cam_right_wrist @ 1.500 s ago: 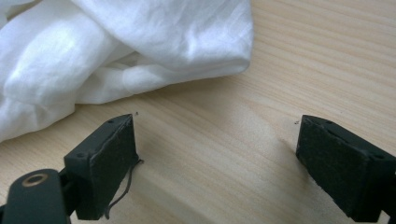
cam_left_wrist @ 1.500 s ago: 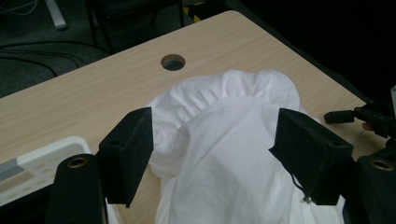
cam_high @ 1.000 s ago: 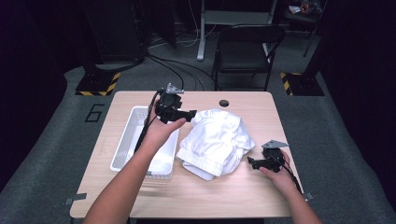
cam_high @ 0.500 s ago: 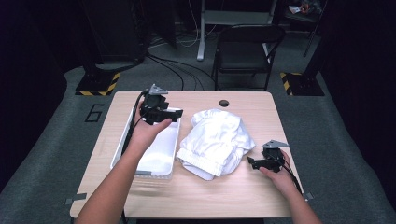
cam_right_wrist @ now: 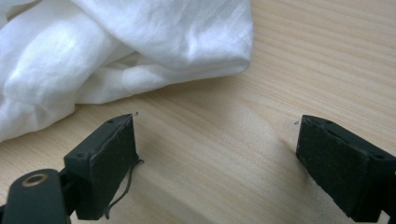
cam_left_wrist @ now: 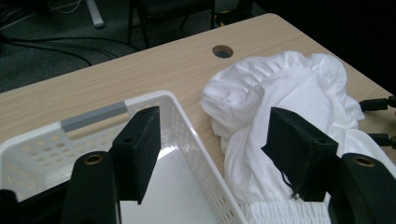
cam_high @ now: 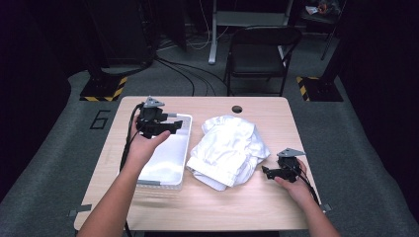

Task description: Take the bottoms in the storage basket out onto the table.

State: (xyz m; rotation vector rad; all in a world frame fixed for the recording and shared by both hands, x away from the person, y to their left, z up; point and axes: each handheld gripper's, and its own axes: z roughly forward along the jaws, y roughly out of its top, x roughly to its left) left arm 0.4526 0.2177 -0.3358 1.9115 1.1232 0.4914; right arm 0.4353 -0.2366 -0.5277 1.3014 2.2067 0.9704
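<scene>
A crumpled white garment [cam_high: 227, 150] lies in the middle of the wooden table [cam_high: 247, 207]. To its left stands a white perforated basket [cam_high: 184, 148], empty inside. My left gripper [cam_high: 174, 124] hovers over the basket's far end, jaws pointing right toward the garment [cam_left_wrist: 289, 107]. Its jaws have just been closing a little, but it is still open with nothing between them, above the basket's rim [cam_left_wrist: 93, 116]. My right gripper [cam_high: 266, 172] rests low near the table's right edge, open, just right of the garment [cam_right_wrist: 116, 46], with bare wood between its pads [cam_right_wrist: 107, 168].
A round cable hole [cam_high: 237, 109] sits near the table's far edge. A black chair [cam_high: 259, 49] stands behind the table. Cables run over the grey floor [cam_high: 188, 74], and yellow-black striped feet [cam_high: 104, 91] flank the back.
My left hand has moved left and slightly down, from beside the garment to over the basket's far end. The right hand and the garment have stayed put.
</scene>
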